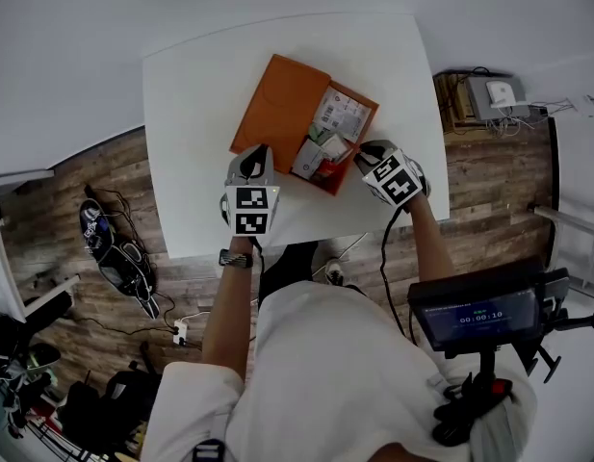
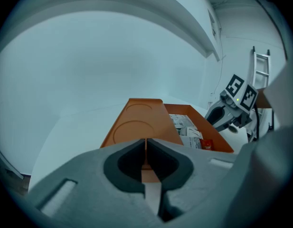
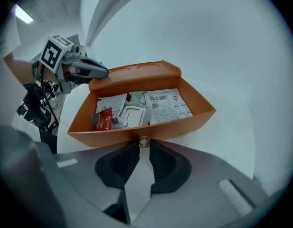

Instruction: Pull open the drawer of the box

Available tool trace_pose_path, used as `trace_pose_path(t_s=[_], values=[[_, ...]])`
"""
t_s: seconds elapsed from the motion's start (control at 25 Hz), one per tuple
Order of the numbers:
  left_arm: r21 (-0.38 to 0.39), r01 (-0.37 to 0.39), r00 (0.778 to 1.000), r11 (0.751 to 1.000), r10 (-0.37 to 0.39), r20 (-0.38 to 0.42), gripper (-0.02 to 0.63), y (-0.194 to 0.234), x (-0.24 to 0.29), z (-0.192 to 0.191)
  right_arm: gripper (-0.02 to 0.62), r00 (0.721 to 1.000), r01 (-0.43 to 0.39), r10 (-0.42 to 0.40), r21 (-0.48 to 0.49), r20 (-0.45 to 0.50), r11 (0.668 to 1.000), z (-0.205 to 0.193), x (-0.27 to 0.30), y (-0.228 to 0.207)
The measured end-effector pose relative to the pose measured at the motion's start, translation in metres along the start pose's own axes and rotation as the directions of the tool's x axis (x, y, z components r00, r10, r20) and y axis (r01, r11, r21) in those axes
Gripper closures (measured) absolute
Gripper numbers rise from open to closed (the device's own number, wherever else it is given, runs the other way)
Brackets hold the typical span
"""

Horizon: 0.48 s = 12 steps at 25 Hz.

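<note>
An orange box (image 1: pixel 277 104) lies on the white table (image 1: pixel 191 94), its drawer (image 1: pixel 359 128) slid out toward me. Inside the drawer are paper packets (image 3: pixel 167 105) and a red sachet (image 3: pixel 104 119). My right gripper (image 3: pixel 144 145) is shut on the small knob (image 3: pixel 144 140) on the drawer's front wall (image 3: pixel 108 136). My left gripper (image 2: pixel 146 144) is shut, its tips resting against the near corner of the box top (image 2: pixel 137 125). From the right gripper view, that left gripper (image 3: pixel 102 72) touches the box's left end. In the head view both grippers (image 1: pixel 253 154) (image 1: pixel 369 150) sit at the box's near side.
The table's near edge (image 1: pixel 306 241) runs just behind the grippers. Wooden floor lies beyond it, with cables and shoes (image 1: pixel 118 253) at the left. A screen on a stand (image 1: pixel 479 311) is at the lower right, and a white device (image 1: pixel 499 92) is at the upper right.
</note>
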<state>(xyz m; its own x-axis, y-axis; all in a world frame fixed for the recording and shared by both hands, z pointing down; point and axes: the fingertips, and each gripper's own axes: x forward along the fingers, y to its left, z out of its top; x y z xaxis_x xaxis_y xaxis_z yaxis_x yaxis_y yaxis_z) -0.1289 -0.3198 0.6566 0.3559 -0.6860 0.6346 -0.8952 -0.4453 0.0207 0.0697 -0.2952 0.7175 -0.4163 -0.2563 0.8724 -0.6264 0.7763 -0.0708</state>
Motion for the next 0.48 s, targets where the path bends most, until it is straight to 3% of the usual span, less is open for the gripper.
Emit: trace_pose_path(t_s=[0.48], values=[[0.003,0.000,1.000,1.000,0.000,0.012,0.589,0.0004,0.0069,0.0014,0.525,1.000,0.024,-0.025,0.060,0.015,0.998,-0.0020,0.0098,-0.0075]])
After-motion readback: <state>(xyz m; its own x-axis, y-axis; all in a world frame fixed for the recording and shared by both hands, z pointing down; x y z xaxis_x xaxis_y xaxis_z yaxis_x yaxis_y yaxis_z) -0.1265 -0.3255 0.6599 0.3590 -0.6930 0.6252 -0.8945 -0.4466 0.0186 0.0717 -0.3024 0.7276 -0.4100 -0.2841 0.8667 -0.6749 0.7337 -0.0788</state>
